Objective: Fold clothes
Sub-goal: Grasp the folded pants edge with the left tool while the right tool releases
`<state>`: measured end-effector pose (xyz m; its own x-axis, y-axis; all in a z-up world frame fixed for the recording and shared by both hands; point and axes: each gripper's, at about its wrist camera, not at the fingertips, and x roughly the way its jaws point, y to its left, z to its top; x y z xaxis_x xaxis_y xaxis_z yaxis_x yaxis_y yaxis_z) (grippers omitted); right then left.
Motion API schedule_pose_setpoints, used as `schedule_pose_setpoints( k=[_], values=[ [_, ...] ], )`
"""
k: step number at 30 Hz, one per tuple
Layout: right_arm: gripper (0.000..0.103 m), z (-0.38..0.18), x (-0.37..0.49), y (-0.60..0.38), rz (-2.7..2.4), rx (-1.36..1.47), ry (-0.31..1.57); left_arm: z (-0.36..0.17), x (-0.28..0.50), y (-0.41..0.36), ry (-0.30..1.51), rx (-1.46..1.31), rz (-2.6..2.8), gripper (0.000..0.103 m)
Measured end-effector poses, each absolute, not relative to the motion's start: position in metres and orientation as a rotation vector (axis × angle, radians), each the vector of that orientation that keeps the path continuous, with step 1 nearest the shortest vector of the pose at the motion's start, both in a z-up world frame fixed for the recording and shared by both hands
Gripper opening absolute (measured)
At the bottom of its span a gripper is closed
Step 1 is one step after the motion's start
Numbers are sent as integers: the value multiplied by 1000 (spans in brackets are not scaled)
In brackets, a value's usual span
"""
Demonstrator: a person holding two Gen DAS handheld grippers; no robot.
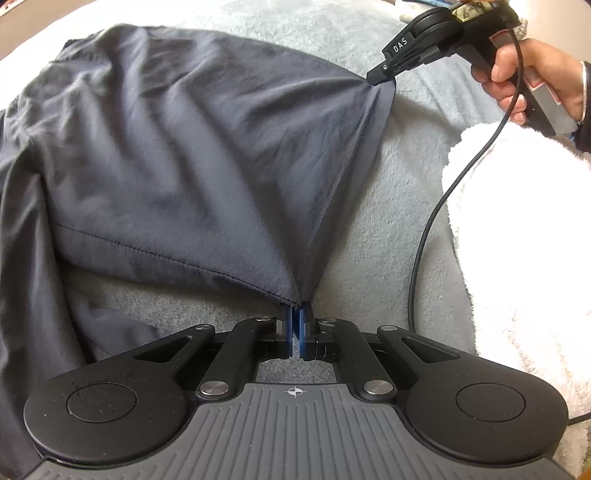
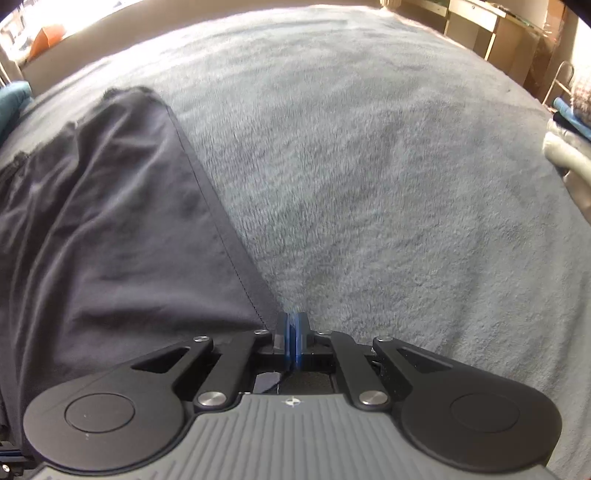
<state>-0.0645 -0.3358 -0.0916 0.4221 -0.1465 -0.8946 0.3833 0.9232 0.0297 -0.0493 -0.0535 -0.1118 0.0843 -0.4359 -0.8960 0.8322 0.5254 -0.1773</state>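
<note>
A dark navy garment (image 1: pixel 177 155) lies spread on a grey fleece blanket (image 1: pixel 388 229). My left gripper (image 1: pixel 295 308) is shut on one hemmed corner of it, the cloth drawn up into a peak at the blue pads. At the upper right of the left wrist view, a hand holds my right gripper (image 1: pixel 376 75), pinched on the garment's other corner, with the hem stretched taut between the two. From the right wrist camera, the right gripper (image 2: pixel 293 319) is shut on the navy garment (image 2: pixel 110 221); a scrap of cloth shows behind the pads.
A white fluffy fabric (image 1: pixel 517 258) lies to the right of the garment, with a black cable (image 1: pixel 436 218) running past it. The grey blanket (image 2: pixel 369 184) stretches far ahead. Wooden furniture (image 2: pixel 491 26) and bundled items (image 2: pixel 569 122) sit at its far right edge.
</note>
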Motion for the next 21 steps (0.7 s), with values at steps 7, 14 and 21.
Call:
schedule_pose_setpoints(
  k=[7,14,21],
  values=[
    [2,-76,-72,-347,-333,326,1029,-104,-43,-48,1096,356,-1008,0],
    [3,-97,-70,-353,-341,330,1103,-120,-44,-59,1155,425,-1037,2],
    [5,-75,-75,-344,-385,236,1058,-113,-46,-52,1122,425,-1057,14]
  ],
)
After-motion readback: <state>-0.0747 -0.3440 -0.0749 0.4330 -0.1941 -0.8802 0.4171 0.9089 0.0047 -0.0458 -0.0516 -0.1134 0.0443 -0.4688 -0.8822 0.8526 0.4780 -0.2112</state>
